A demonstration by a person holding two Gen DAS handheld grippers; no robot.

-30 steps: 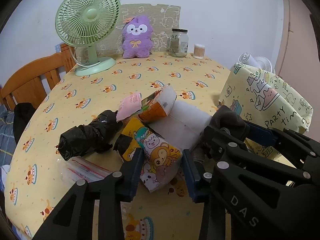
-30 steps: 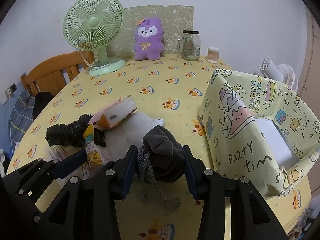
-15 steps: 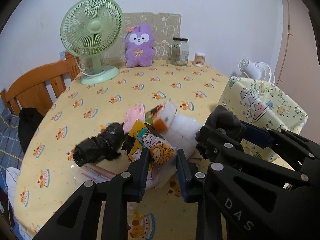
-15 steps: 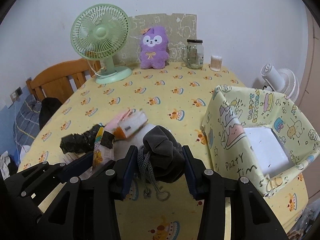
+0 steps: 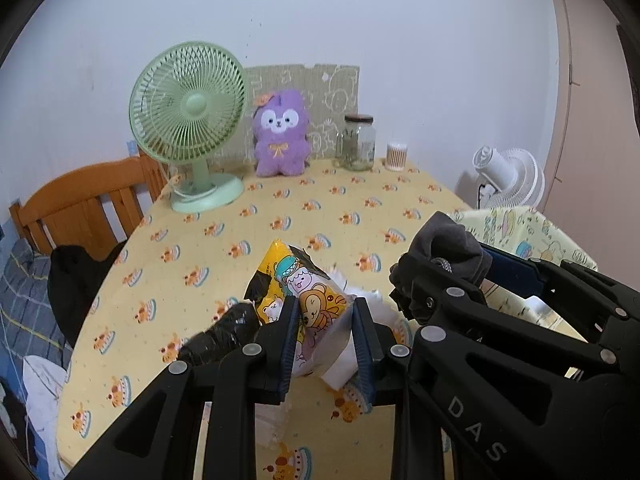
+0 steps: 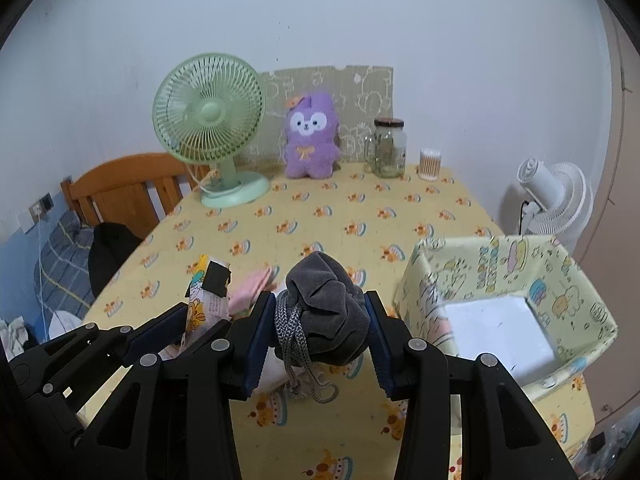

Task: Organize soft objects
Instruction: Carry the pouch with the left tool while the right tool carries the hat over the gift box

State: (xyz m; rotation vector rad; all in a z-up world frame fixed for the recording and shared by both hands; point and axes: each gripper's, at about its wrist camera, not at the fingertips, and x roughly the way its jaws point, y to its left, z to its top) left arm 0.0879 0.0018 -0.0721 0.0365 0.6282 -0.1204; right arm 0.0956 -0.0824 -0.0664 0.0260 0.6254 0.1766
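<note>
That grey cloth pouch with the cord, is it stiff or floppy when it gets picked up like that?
Probably floppy: the grey pouch bulges and creases between the right gripper pads. Its cord dangles in loose loops, so it could snag. It looks light, since it hangs without sagging out of the grip.

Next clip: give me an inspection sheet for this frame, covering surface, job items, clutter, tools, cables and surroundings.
Surface: table under a yellow cake-print cloth.
Job's things: cartoon packet in the left tool; grey pouch in the right tool, drawstring hanging; black bundle and pink item on the cloth; yellow box open, white inside.
Clutter: green fan, purple plush, jar, swab tub at the far edge.
Grippers: left tool shut on the packet; right tool shut on the pouch.
Cables: black lead at the white fan; pale cord at the green fan's base.
Surroundings: wooden chair, wall, bedding at left.
</note>
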